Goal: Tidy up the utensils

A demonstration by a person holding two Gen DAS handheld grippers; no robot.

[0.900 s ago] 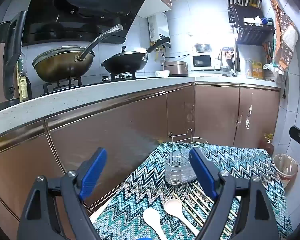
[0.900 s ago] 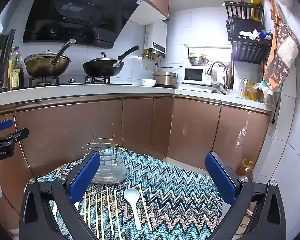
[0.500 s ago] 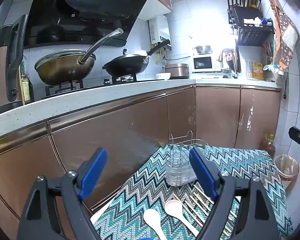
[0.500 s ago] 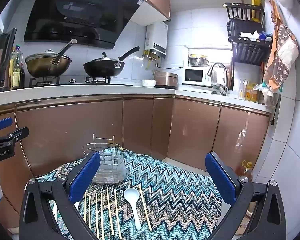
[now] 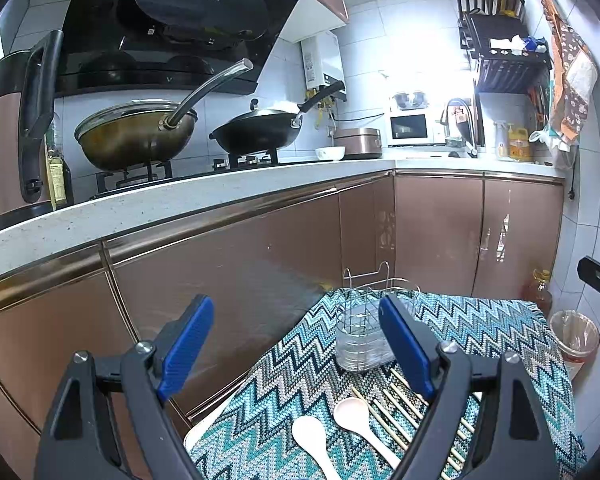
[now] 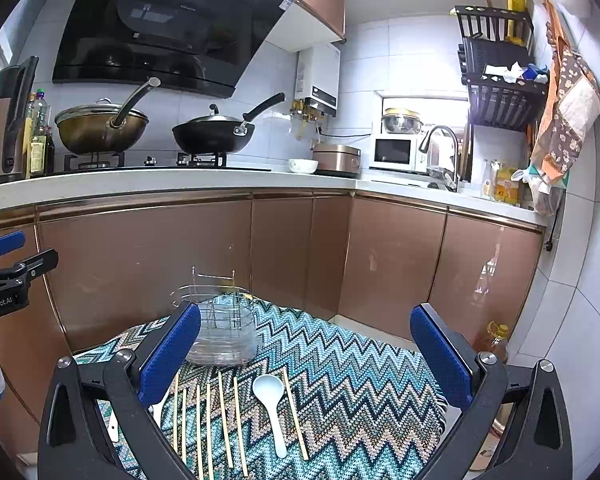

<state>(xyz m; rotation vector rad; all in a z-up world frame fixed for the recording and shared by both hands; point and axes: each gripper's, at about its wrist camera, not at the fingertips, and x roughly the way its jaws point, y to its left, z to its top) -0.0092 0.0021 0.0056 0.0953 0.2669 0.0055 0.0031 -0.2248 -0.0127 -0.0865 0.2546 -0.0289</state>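
On left gripper, "GenRobot.AI" lettering

- The white spoon handle runs off the bottom edge.
- The left fingers cover part of the wire holder and chopsticks.

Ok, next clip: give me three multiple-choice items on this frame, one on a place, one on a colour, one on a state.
1. Where is the wire utensil holder?
A. on the patterned cloth, beyond the chopsticks
B. on the counter
C. in a gripper

2. What colour are the gripper pads?
A. red
B. blue
C. green

3. How does the right gripper stand?
A. shut on a spoon
B. shut on chopsticks
C. open, holding nothing

Answers: 1 A, it stands at the cloth's far end; 2 B, both pads show blue; 3 C, the jaws are wide apart, the white spoon lying below.
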